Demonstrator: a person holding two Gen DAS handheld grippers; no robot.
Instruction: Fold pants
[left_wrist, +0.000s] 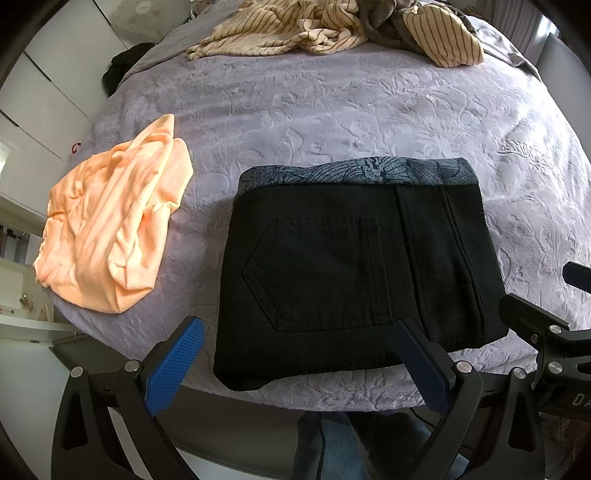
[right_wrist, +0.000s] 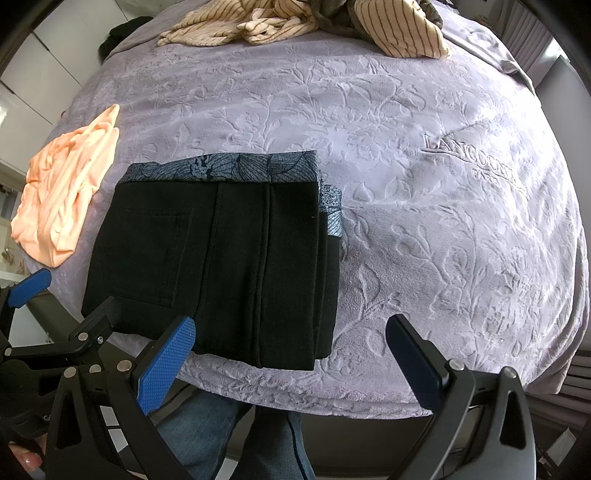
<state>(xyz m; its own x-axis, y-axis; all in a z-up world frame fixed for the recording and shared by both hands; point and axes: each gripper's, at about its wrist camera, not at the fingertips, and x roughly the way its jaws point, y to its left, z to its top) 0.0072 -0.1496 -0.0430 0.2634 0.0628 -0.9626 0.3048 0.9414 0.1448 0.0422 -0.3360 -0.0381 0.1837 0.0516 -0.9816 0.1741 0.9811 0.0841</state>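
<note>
Black pants (left_wrist: 354, 266) lie folded in a compact stack (floral-print garment under them) near the bed (left_wrist: 369, 118) front edge. Left gripper (left_wrist: 299, 354) & right gripper (right_wrist: 291, 354) both w/ fingers wide, holding nothing. Peach garment (left_wrist: 110, 229) left of the pants.

Soft daylight, sharp focus, strong fisheye bending and dark vignette at edges.

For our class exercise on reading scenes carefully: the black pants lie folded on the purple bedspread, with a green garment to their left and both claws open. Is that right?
Not quite: the garment to the left of the black pants is peach-orange, not green, as the left wrist view shows. The rest holds: the pants lie folded on the purple bedspread, and the left claw and right claw are both open.
</note>
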